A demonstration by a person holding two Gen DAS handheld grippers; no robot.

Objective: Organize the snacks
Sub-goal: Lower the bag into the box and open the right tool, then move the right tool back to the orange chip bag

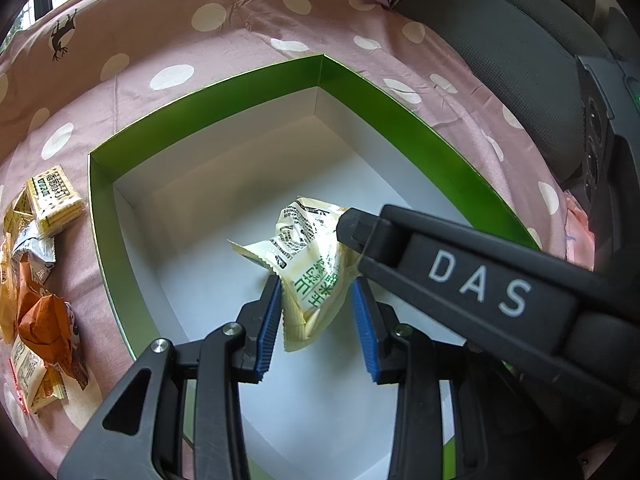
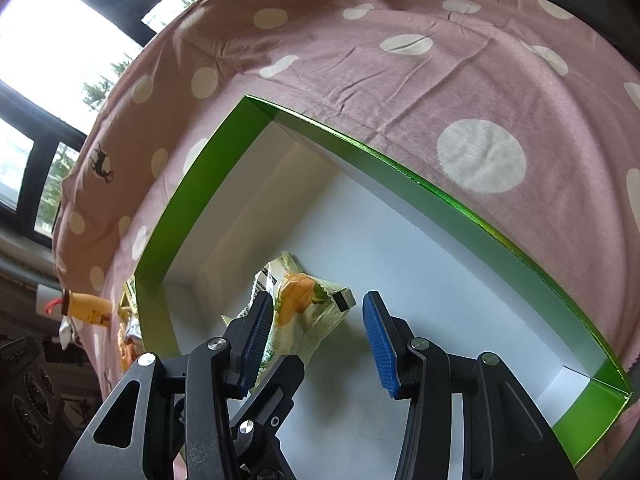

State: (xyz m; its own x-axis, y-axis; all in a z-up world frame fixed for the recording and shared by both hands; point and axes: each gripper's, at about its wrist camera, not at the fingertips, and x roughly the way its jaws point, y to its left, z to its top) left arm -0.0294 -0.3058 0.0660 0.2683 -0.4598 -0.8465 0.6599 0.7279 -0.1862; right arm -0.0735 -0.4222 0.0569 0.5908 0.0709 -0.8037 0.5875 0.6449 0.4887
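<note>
Item: cream snack packet (image 1: 310, 276), lying on white floor of green-walled box (image 1: 208, 116), box otherwise bare. Packet bracketed by left gripper (image 1: 320, 320), jaws apart, w/ no firm pinch seen; prob. just set down. Right gripper (image 2: 318, 340) held open, nothing gripped. Other snacks (image 1: 40, 272) heaped outside on dotted cloth (image 1: 240, 40), awaiting transfer.

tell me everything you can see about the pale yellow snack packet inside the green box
The snack packet is a crinkled, pale yellow plastic wrapper with green lettering, small black print and a barcode; the right wrist view shows an orange picture on its other face. It looks sealed, with crimped ends. It sits inside the green box, over the white floor, tilted rather than flat. It lies between the open jaws of the left gripper, and the right gripper's black finger meets its upper end. Whether either truly grips it is unclear.
</note>
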